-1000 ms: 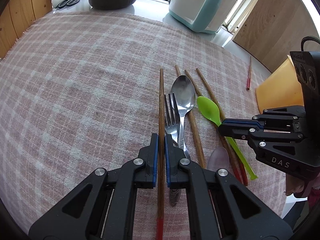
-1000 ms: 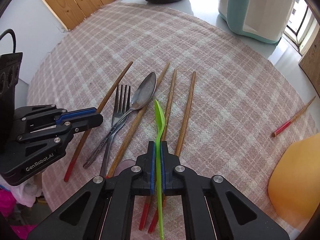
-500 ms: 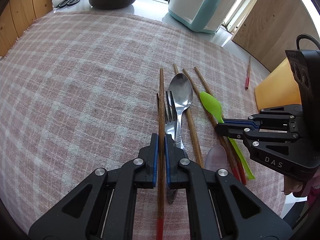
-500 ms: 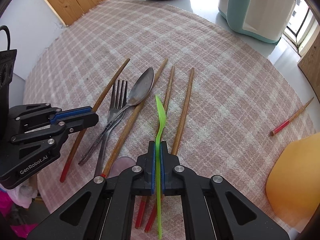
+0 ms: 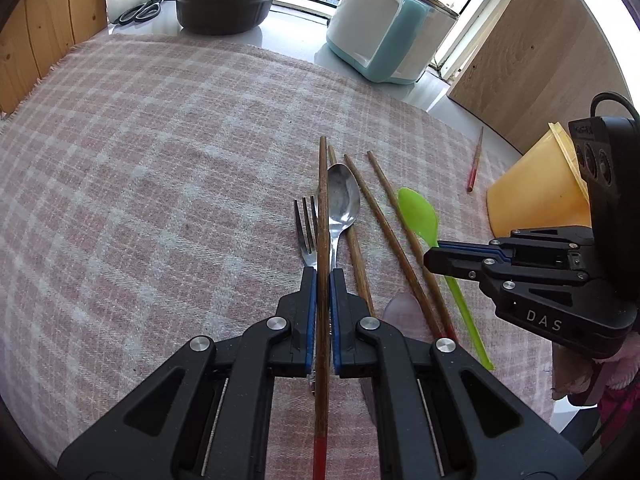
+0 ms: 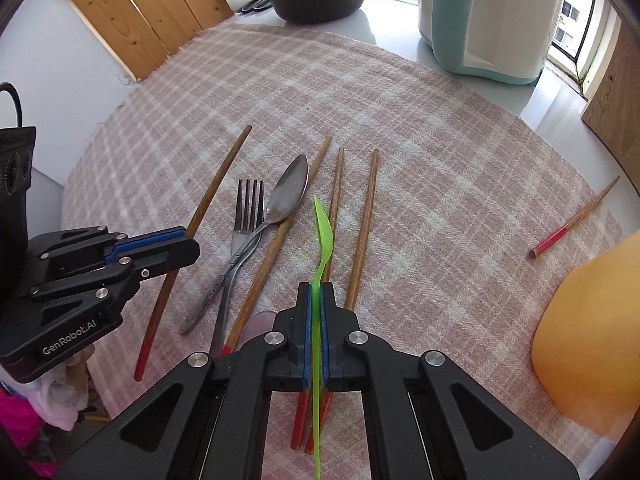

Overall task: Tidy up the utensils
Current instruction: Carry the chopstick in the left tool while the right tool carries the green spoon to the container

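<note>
My left gripper (image 5: 322,276) is shut on a wooden chopstick with a red end (image 5: 322,216), held lifted over the cloth. Under it lie a metal fork (image 5: 306,228) and a metal spoon (image 5: 343,196), with three more chopsticks (image 5: 390,216) beside them. My right gripper (image 6: 315,290) is shut on a green plastic spoon (image 6: 323,232), raised and turned on edge. In the right wrist view the left gripper (image 6: 192,240) holds its chopstick (image 6: 218,184) left of the fork (image 6: 249,212) and the spoon (image 6: 290,192). In the left wrist view the right gripper (image 5: 430,258) carries the green spoon (image 5: 418,212).
A pink plaid cloth (image 5: 160,160) covers the round table. An orange cup (image 6: 592,328) lies at the right, a lone chopstick (image 6: 572,224) near it. At the back stand a black pot with a yellow lid (image 5: 224,4), scissors (image 5: 138,10) and a teal-and-white appliance (image 5: 384,28).
The right gripper has lifted the green spoon off the cloth and turned it on edge. The left gripper's chopstick has risen and now crosses over the fork.
</note>
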{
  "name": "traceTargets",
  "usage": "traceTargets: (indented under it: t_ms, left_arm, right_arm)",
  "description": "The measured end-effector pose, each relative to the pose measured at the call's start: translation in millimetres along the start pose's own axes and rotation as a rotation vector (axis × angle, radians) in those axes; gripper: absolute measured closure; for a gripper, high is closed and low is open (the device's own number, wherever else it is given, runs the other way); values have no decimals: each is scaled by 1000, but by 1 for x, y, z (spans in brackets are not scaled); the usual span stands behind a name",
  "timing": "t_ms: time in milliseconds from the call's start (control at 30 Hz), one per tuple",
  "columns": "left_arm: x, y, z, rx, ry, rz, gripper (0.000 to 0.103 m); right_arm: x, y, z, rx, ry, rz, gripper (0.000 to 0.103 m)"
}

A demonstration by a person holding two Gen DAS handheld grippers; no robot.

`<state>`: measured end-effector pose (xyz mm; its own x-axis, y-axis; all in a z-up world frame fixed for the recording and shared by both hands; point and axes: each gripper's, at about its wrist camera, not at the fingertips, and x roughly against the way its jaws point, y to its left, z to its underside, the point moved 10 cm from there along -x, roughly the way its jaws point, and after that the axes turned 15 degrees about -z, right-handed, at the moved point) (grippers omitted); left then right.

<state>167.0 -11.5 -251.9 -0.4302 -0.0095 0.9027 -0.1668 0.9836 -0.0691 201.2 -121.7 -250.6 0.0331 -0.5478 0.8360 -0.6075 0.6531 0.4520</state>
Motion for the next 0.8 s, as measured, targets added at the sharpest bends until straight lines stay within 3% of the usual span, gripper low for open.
traceTargets:
  t_ms: [367, 800]
  left_arm:
    - [48, -34, -18, 1, -81, 76, 99]
    - [92, -110, -52, -36, -171, 183, 99]
  right_arm:
    - [69, 3, 3, -14, -145, -2, 101]
    - [171, -13, -3, -16, -316, 55, 101]
